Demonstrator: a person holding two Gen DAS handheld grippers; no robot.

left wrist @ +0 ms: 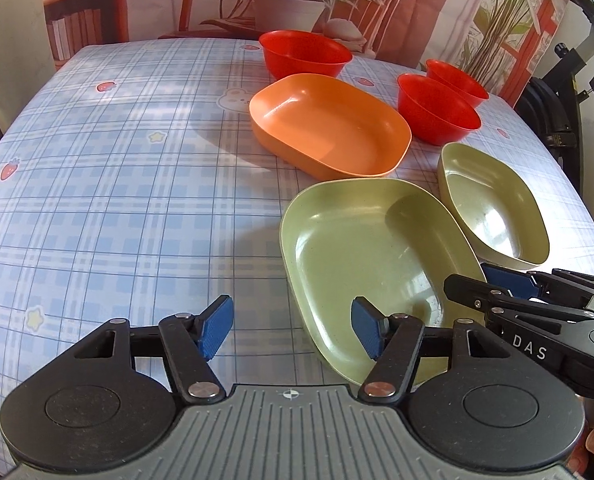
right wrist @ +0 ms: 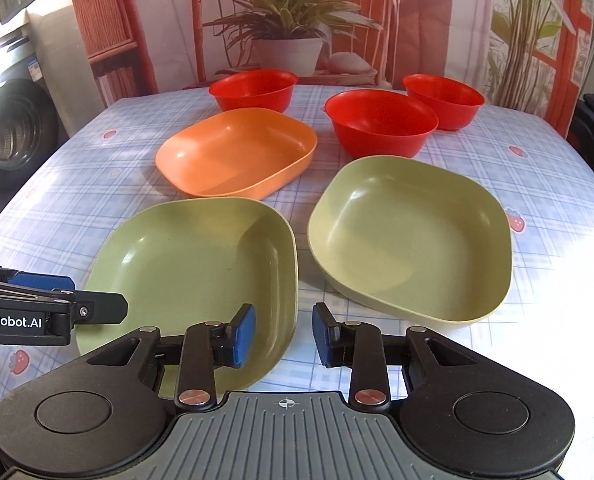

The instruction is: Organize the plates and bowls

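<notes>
Both my claws, left claw [left wrist: 293, 326] and right claw [right wrist: 283, 334], gape apart over the near green plate [right wrist: 193, 264] on the table [left wrist: 117, 184]; likely light, stiff, slick plastic, so I'd pinch its rim.

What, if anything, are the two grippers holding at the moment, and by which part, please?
Nothing is held. The left gripper and right gripper both have open jaws with nothing between them, poised at the near green plate.
</notes>
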